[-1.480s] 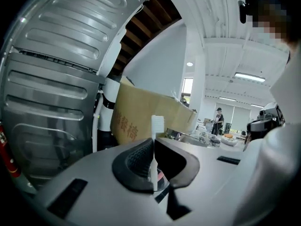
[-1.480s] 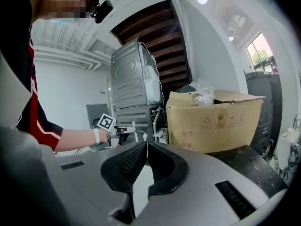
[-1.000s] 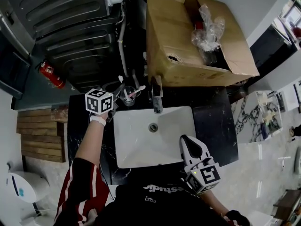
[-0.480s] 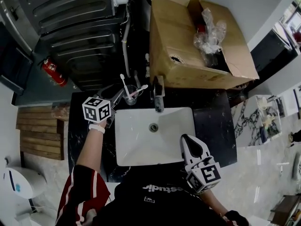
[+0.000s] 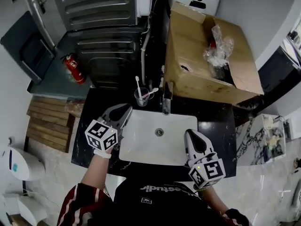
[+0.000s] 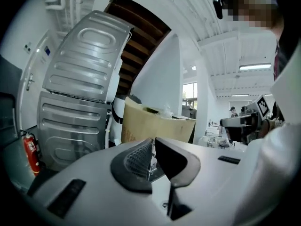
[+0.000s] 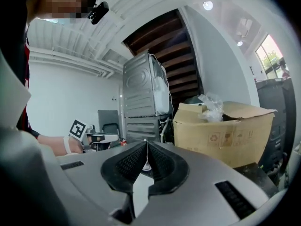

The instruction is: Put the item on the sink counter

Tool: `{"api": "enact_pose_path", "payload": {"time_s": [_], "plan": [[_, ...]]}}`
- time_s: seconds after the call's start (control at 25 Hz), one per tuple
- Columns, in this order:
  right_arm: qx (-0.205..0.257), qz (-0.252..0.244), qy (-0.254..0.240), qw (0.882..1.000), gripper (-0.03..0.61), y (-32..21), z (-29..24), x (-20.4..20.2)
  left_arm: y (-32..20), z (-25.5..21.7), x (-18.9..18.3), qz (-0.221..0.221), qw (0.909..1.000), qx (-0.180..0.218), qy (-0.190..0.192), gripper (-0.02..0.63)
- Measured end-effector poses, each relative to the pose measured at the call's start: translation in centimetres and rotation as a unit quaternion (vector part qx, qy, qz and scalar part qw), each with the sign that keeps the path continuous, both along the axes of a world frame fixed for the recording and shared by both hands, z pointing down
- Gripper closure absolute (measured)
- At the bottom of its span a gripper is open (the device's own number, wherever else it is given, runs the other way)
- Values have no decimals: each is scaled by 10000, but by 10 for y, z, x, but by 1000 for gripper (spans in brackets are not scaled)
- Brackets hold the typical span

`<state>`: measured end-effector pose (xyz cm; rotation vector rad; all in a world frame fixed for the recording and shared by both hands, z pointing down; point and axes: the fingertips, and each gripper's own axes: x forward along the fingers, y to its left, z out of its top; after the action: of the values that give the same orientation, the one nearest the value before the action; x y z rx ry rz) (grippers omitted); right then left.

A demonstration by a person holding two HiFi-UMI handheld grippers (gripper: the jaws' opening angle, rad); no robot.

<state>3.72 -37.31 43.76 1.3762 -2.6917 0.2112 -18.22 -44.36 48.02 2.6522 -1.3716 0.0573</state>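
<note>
A clear cup (image 5: 141, 97) with toothbrushes stands on the black sink counter (image 5: 214, 126), just left of the faucet (image 5: 166, 101). My left gripper (image 5: 123, 113) hovers over the counter's left side and the white basin (image 5: 141, 142), a short way in front of the cup and apart from it. Its jaws are closing, with only a narrow gap left and nothing between them (image 6: 154, 142). My right gripper (image 5: 192, 134) sits shut and empty over the basin's near right corner; its pads meet (image 7: 146, 147).
A large open cardboard box (image 5: 211, 60) with crumpled plastic inside stands behind the counter at the right. Ribbed grey metal appliances (image 5: 103, 27) rise behind the counter. A red fire extinguisher (image 5: 73, 69) is at the left, wooden slats (image 5: 47, 121) below it.
My left gripper has drawn back from the cup toward the near left; the cup stays on the counter. The right gripper has hardly moved. The head view has shifted.
</note>
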Motion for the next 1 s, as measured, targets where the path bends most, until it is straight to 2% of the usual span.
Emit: {"api": "enact_pose_path", "payload": {"time_s": [0.12, 0.24, 0.4, 0.68, 0.84, 1.0], "plan": [[52, -135, -81, 9999, 538, 10, -2, 5, 43, -26, 21, -10, 9994, 253, 239, 595], [85, -270, -208, 9994, 538, 18, -3, 8, 80, -43, 58, 231, 9967, 542, 561, 598], [157, -517, -352, 9979, 538, 32, -11, 5, 112, -50, 99, 412, 9946, 792, 524, 598], [223, -685, -350, 9968, 538, 52, -11, 9, 139, -56, 107, 219, 9954, 788, 509, 598], [242, -655, -383, 9968, 538, 60, -13, 18, 143, -64, 107, 122, 9948, 891, 470, 598], [231, -587, -392, 9972, 538, 67, -12, 29, 149, -68, 113, 90, 9943, 889, 590, 598]]}}
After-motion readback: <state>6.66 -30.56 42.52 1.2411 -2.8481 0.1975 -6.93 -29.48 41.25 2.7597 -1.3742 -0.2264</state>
